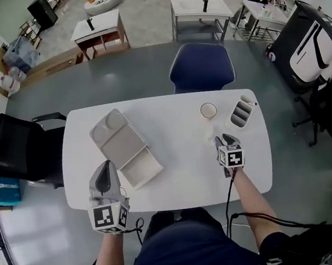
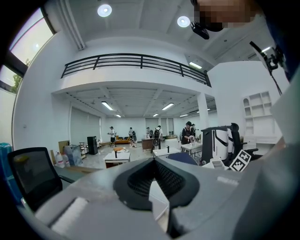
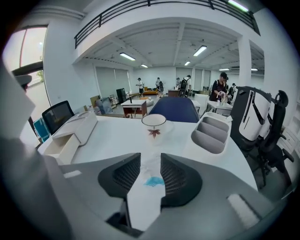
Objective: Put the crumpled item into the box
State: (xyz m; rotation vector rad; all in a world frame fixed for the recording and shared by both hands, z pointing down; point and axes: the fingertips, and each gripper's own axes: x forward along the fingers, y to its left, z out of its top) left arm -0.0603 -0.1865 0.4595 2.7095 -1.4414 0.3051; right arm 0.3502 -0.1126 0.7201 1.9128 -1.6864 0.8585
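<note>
The crumpled item [image 3: 153, 180], a clear-white wrapper with a blue patch, lies on the white table [image 1: 183, 175] between the jaws of my right gripper [image 3: 151, 158]. The jaws stand apart on either side of it and the pads do not press it; in the head view the item is hard to make out in front of the right gripper [image 1: 223, 139]. The open box [image 1: 126, 149], grey-white with its lid folded back, lies left of centre [image 3: 70, 136]. My left gripper [image 1: 105, 165] hovers just left of the box's near corner, its fingertips together [image 2: 154, 161] with nothing in them.
A white cup with a leaf print [image 1: 208, 110] stands just beyond the crumpled item [image 3: 153, 124]. A grey divided tray [image 1: 243, 112] lies at the back right. A blue chair [image 1: 201, 66] stands behind the table and a black chair [image 1: 17, 147] at its left end.
</note>
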